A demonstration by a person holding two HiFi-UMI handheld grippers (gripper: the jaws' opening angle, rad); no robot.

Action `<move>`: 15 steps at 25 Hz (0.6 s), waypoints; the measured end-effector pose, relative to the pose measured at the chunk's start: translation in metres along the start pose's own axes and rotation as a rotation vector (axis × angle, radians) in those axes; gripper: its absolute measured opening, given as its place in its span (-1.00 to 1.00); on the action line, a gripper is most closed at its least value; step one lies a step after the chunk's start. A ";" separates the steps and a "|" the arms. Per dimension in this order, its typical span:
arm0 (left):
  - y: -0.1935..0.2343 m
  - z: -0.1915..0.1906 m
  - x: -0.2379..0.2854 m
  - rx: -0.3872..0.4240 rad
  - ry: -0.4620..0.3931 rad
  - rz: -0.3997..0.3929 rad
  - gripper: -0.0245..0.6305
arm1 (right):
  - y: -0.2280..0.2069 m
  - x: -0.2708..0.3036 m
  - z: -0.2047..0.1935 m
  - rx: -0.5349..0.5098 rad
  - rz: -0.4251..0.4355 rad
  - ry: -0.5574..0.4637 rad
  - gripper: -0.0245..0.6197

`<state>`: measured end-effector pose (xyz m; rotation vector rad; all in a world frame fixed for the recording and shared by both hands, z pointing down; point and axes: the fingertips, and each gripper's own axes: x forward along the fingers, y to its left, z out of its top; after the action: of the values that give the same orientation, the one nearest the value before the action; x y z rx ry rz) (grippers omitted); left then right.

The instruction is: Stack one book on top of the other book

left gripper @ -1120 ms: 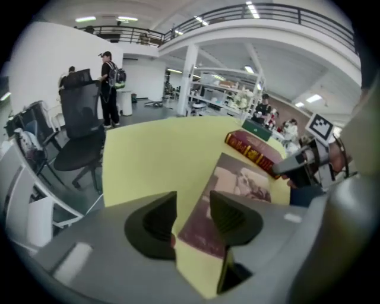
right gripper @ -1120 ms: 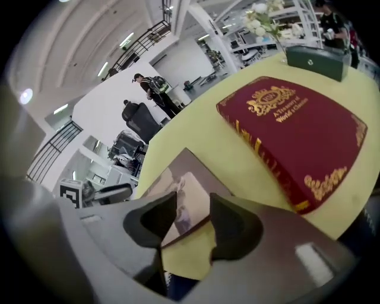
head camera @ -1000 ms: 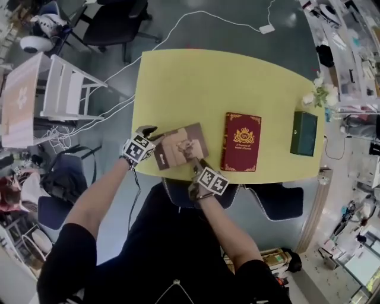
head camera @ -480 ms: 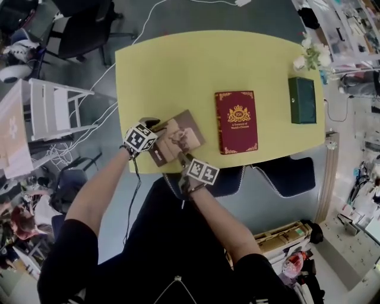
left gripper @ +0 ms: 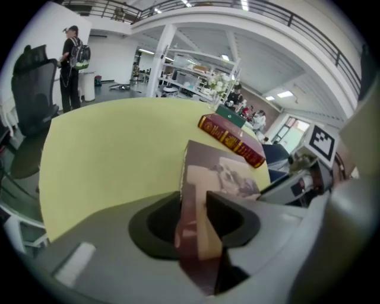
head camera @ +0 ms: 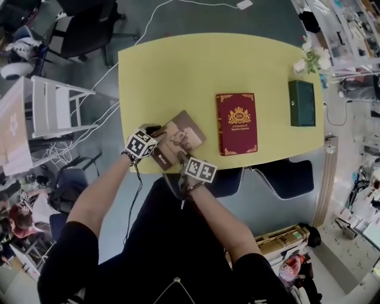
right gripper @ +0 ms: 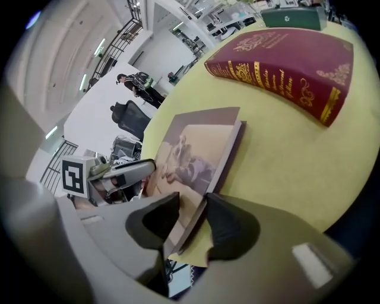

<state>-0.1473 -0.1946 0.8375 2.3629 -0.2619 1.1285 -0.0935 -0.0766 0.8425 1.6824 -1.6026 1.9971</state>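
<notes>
Held: brown book (head camera: 181,138), edge between left gripper (left gripper: 199,205) jaws, corner between right gripper (right gripper: 191,217) jaws; both pairs just closed onto it. red book (right gripper: 285,65) beyond jaws.

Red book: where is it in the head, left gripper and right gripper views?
Head view: red book, right of centre.
Left gripper view: red book, upper middle, spine showing.
Right gripper view: red book, upper right, large.
Shared landmark: green box, next thing past the red book in each view.

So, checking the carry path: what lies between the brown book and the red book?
Only bare yellow table between the brown book and the red book, as the head view shows.
</notes>
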 end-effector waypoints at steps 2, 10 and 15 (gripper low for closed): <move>-0.004 -0.007 -0.004 -0.053 -0.024 0.011 -0.46 | -0.002 -0.004 0.001 -0.022 -0.003 0.002 -0.47; -0.026 -0.018 -0.021 -0.286 -0.145 0.048 -0.45 | -0.009 -0.024 0.020 -0.148 0.015 -0.001 -0.48; -0.042 -0.029 -0.020 -0.352 -0.163 0.068 -0.45 | -0.012 -0.029 0.047 -0.245 0.015 -0.008 -0.50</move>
<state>-0.1633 -0.1444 0.8221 2.1438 -0.5536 0.8388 -0.0432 -0.0899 0.8209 1.5932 -1.7830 1.7180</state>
